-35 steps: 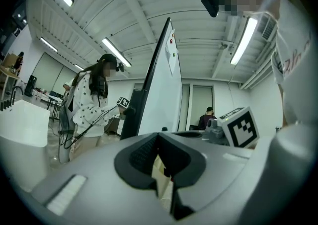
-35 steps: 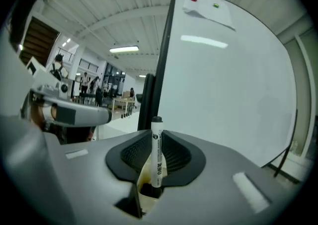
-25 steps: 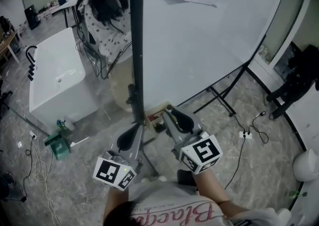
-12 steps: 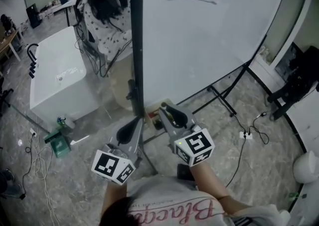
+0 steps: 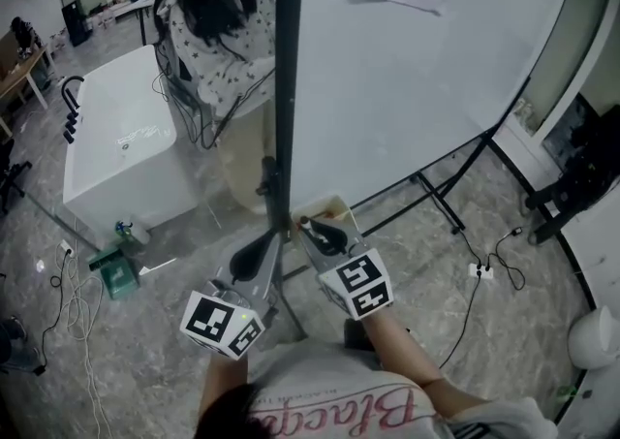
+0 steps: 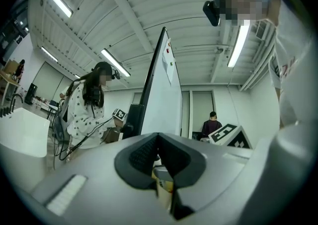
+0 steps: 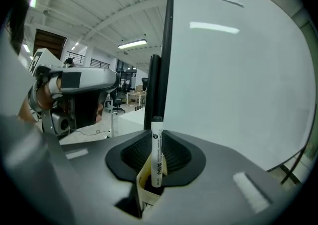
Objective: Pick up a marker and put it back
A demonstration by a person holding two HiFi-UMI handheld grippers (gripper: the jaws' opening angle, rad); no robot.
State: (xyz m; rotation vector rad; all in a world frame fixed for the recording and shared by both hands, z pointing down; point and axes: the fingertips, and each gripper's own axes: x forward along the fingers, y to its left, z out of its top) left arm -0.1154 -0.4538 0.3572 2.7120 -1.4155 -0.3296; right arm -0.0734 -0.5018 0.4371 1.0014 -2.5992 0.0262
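A white marker [image 7: 157, 155] with a black cap stands upright between the jaws of my right gripper [image 7: 157, 142], which is shut on its barrel. Just under it is the open top of a beige paper holder [image 7: 144, 191]. In the head view this holder [image 5: 330, 206] hangs by the whiteboard's black post [image 5: 284, 88], and the right gripper [image 5: 310, 228] points into it. My left gripper [image 5: 254, 255] sits just left of it near the post, its jaws shut together on nothing [image 6: 158, 142]. The holder [image 6: 164, 189] shows below them.
The whiteboard [image 5: 417, 69] on its black stand fills the upper right, with its legs [image 5: 436, 197] spread over the marble floor. A person in a star-print top [image 5: 218, 30] stands behind the post. A white tub [image 5: 116, 151], cables and a power strip [image 5: 478, 270] are around.
My right gripper has moved left and forward with the marker, closer to the post and the holder. The left gripper has hardly moved.
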